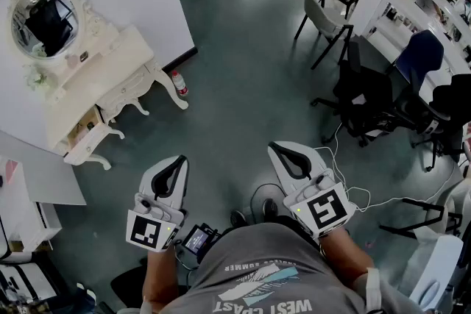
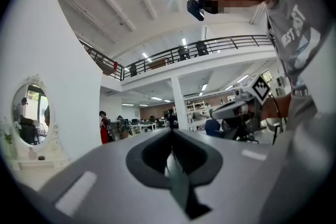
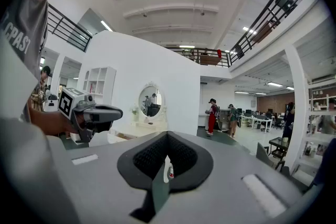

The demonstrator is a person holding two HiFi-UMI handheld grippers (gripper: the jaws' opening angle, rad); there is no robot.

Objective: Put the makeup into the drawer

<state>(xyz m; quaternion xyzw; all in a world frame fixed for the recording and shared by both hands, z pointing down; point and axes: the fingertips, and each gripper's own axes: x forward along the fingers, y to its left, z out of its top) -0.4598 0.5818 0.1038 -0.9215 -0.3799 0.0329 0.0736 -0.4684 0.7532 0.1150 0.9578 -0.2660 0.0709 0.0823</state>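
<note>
A white dressing table (image 1: 110, 77) with an oval mirror (image 1: 44, 20) stands against the wall at the far left. A small dark item (image 1: 83, 56) sits on its top by the mirror; I cannot tell what it is. Under the top, a drawer (image 1: 87, 123) looks partly open. My left gripper (image 1: 179, 158) and right gripper (image 1: 274, 145) hover side by side over the floor, well short of the table. Both are shut with nothing in them. The mirror (image 3: 149, 101) shows far off in the right gripper view, past the left gripper (image 3: 113, 112).
A small bottle (image 1: 179, 84) stands on the floor by a table leg. Grey chair (image 1: 324, 18) and black office chairs (image 1: 368, 103) stand at the right, with white cables (image 1: 353, 191) on the floor. A white shelf unit (image 1: 29, 213) is at near left. People (image 3: 212, 115) stand far back.
</note>
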